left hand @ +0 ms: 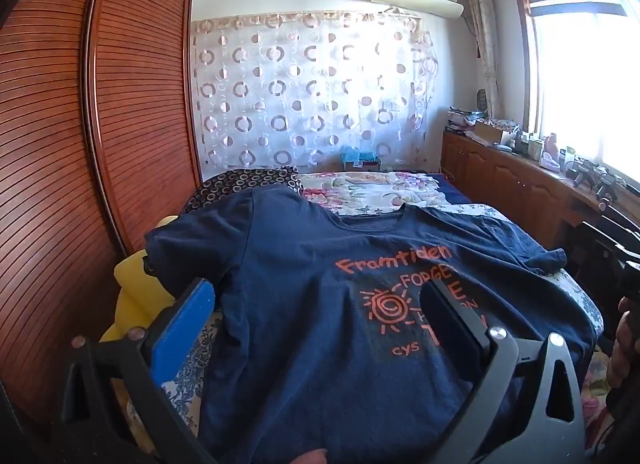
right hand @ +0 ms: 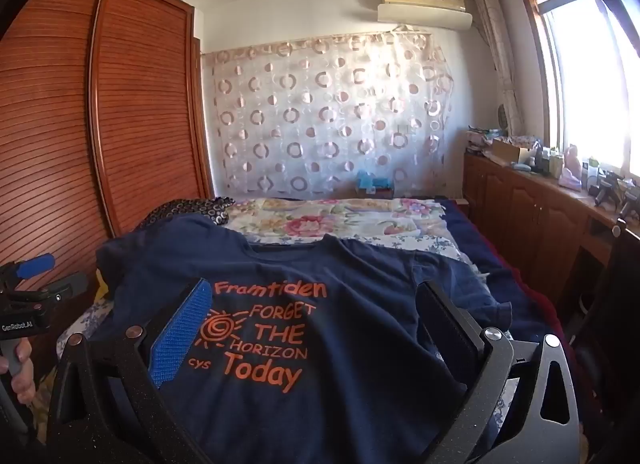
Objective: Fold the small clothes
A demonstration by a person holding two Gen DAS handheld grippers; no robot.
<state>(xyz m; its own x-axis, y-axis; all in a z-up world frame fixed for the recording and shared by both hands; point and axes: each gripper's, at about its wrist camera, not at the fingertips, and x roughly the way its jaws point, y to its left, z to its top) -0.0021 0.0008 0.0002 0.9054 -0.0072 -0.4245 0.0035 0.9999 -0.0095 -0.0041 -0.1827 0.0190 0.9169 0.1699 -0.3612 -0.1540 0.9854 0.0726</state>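
On bed (right hand: 520,276): navy T-shirt (right hand: 360,384), spread flat, print up, hem nearest. Left gripper (left hand: 320,316), right gripper (right hand: 316,324): jaws wide apart, empty. Wardrobe (left hand: 120,104) alongside left sleeve.

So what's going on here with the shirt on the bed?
A person holds a two-finger claw in each hand, getting set to fold a navy T-shirt with orange lettering. It lies spread out, print up, on the bed. The left claw and right claw both hover over it, wide open, gripping nothing. No fold has been made yet.
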